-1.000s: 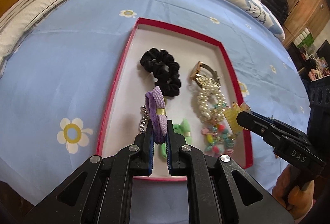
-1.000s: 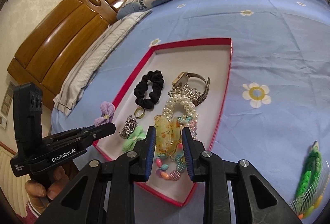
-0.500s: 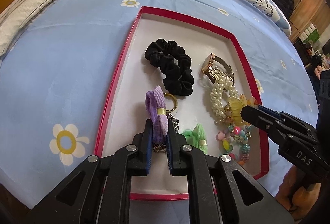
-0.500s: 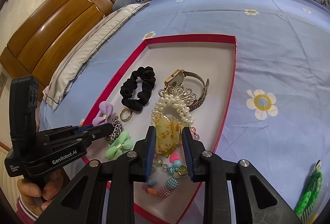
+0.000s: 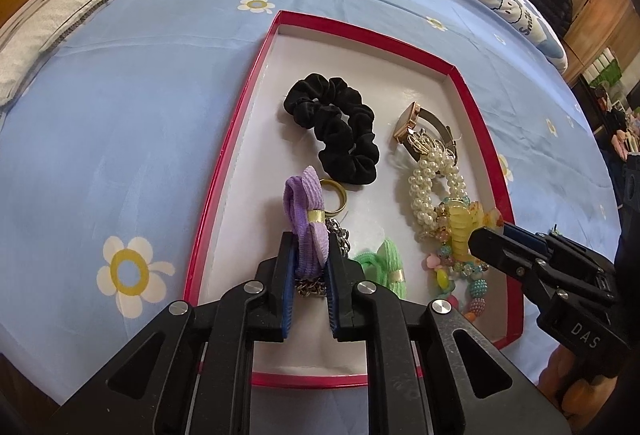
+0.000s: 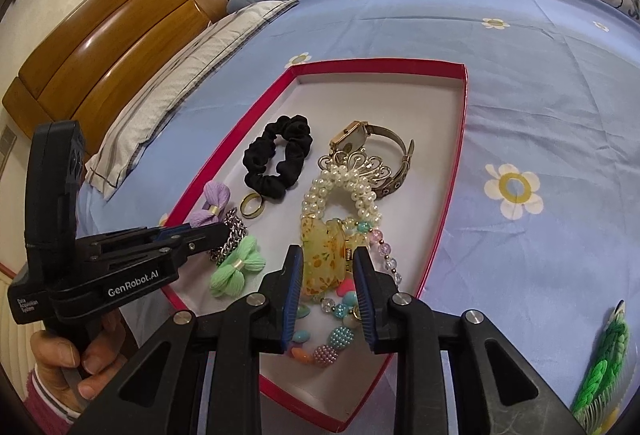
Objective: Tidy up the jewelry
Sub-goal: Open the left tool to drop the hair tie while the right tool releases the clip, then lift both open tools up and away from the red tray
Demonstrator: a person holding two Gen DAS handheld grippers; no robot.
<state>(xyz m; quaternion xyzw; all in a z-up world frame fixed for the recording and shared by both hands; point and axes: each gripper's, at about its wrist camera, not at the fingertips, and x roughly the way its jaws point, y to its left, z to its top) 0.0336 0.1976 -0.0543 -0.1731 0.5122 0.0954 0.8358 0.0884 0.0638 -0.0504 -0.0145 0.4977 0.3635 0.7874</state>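
A red-rimmed white tray (image 5: 236, 139) (image 6: 452, 195) lies on the blue bed. My left gripper (image 5: 310, 259) is shut on a purple bow hair tie (image 5: 306, 213), low over the tray's near left part; the bow also shows in the right wrist view (image 6: 210, 205). My right gripper (image 6: 328, 267) has widened around a yellow translucent hair claw (image 6: 324, 259), which rests on the bead and pearl pile; the claw also shows in the left wrist view (image 5: 460, 225). The right jaws stand apart from the claw's sides.
In the tray lie a black scrunchie (image 5: 336, 133), a gold ring (image 5: 334, 195), a silver chain (image 6: 232, 235), a green bow (image 6: 236, 267), a watch (image 6: 372, 139), a pearl bracelet (image 6: 340, 187) and coloured beads (image 6: 332, 339). A green braided piece (image 6: 604, 367) lies on the sheet at right.
Both grippers came lower and further over the tray. The right gripper's jaws have spread off the yellow claw, which now lies on the beads. The left still pinches the purple bow.
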